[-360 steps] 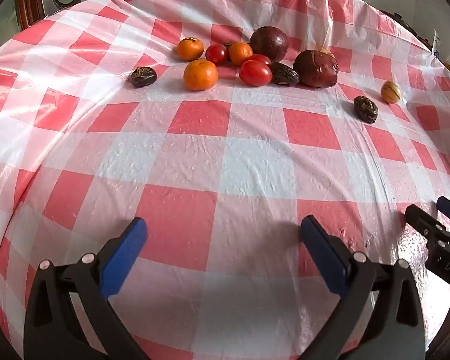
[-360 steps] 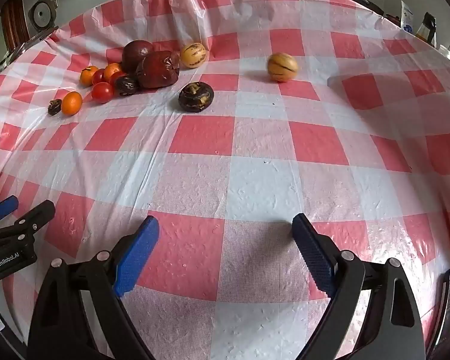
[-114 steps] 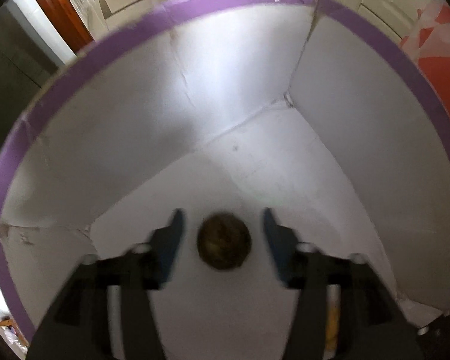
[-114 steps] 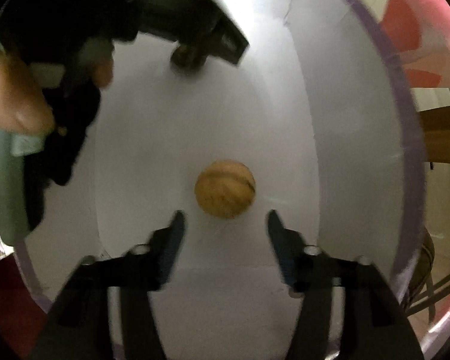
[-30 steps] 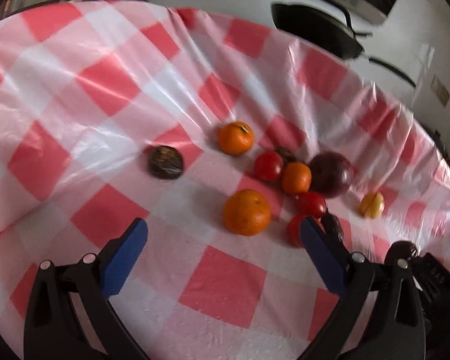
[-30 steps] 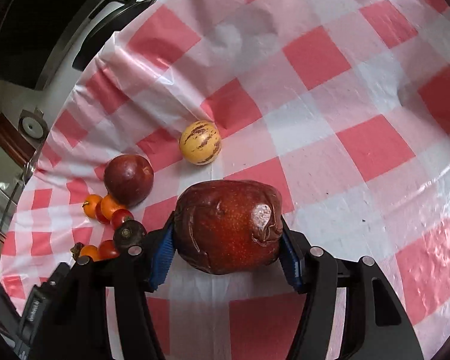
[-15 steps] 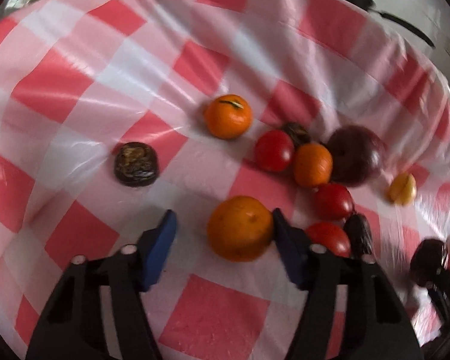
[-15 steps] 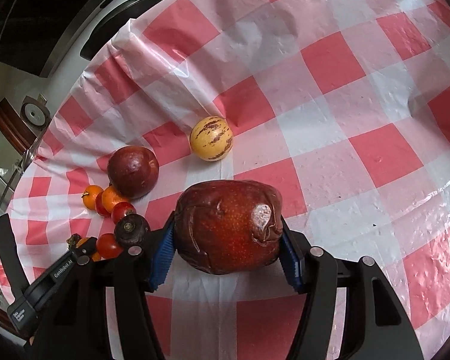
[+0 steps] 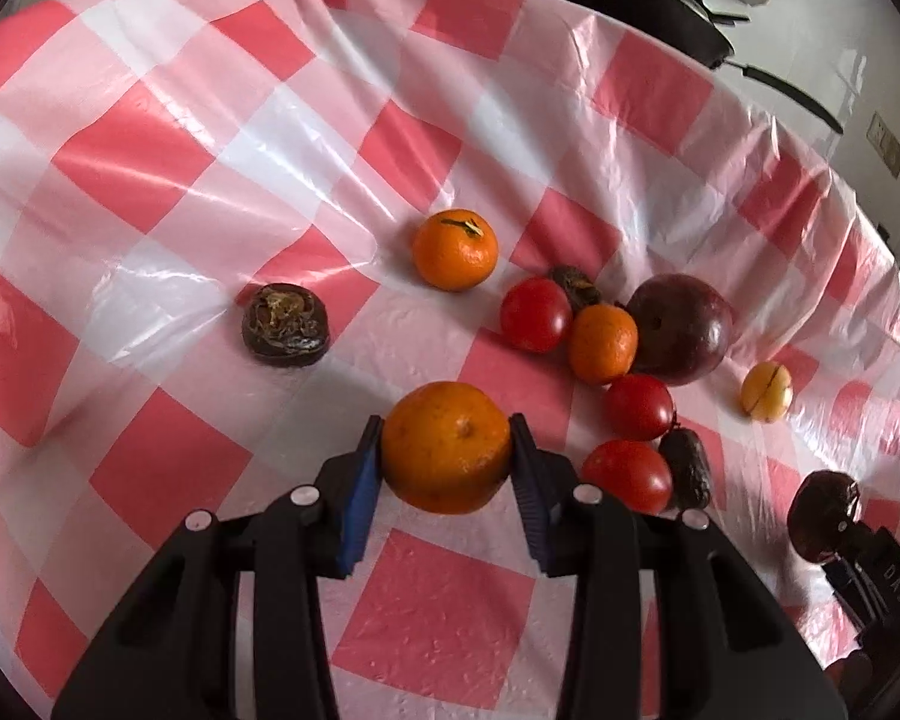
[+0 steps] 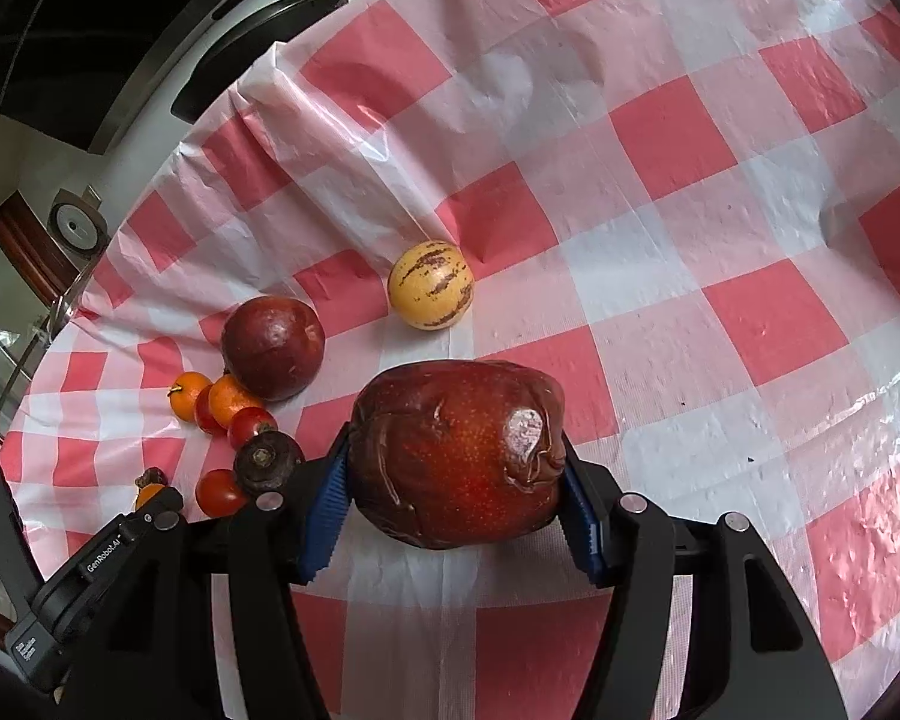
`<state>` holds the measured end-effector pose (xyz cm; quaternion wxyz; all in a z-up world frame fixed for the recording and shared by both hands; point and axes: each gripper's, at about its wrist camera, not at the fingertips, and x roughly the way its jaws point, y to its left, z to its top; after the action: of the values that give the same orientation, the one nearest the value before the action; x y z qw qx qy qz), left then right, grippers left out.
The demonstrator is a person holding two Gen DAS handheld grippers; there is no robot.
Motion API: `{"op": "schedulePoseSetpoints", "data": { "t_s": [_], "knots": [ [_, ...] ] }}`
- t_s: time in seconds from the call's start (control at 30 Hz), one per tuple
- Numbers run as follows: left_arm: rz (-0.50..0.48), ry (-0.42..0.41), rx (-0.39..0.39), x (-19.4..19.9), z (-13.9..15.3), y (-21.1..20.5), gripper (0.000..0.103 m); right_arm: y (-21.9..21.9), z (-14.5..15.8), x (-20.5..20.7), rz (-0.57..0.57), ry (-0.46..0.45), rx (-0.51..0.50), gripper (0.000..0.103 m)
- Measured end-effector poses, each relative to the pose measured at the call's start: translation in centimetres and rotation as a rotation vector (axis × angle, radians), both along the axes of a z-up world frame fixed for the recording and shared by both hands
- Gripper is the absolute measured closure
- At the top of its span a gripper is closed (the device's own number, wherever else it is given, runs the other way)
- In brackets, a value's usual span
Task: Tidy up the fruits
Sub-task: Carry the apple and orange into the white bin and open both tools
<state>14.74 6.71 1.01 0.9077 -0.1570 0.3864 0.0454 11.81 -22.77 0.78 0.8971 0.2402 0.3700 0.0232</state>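
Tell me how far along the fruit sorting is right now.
Midway at best. No sorted fruit or container shows in these views, so what's done can't be confirmed. In hand: the left gripper is shut on an orange, and the right gripper on a wrinkled red fruit. Left on the tablecloth: two oranges, three tomatoes, a purple fruit, a striped yellow fruit and several dark ones.

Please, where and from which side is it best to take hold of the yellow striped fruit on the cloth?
Probably across its widest middle, coming from above. The yellow striped fruit is round and lies apart from the dark red fruit, with bare cloth on both sides, so open fingers should fit around it.
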Motion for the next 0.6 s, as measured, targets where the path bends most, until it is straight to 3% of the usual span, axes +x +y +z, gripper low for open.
{"op": "schedulePoseSetpoints", "data": {
  "t_s": [0.33, 0.47, 0.6],
  "knots": [
    [0.075, -0.11, -0.021, -4.5, 2.4, 1.0, 0.062, -0.4, 0.3, -0.6, -0.011, -0.031, 0.02, 0.043],
    [0.101, -0.143, -0.045, -8.5, 3.0, 2.4, 0.062, -0.6, 1.2, -2.6, -0.019, -0.102, 0.033, 0.043],
    [0.129, -0.189, -0.067, -13.7, 3.7, 4.1, 0.062, 0.7, 1.2, -6.1, 0.016, -0.072, 0.041, 0.043]
  ]
}}
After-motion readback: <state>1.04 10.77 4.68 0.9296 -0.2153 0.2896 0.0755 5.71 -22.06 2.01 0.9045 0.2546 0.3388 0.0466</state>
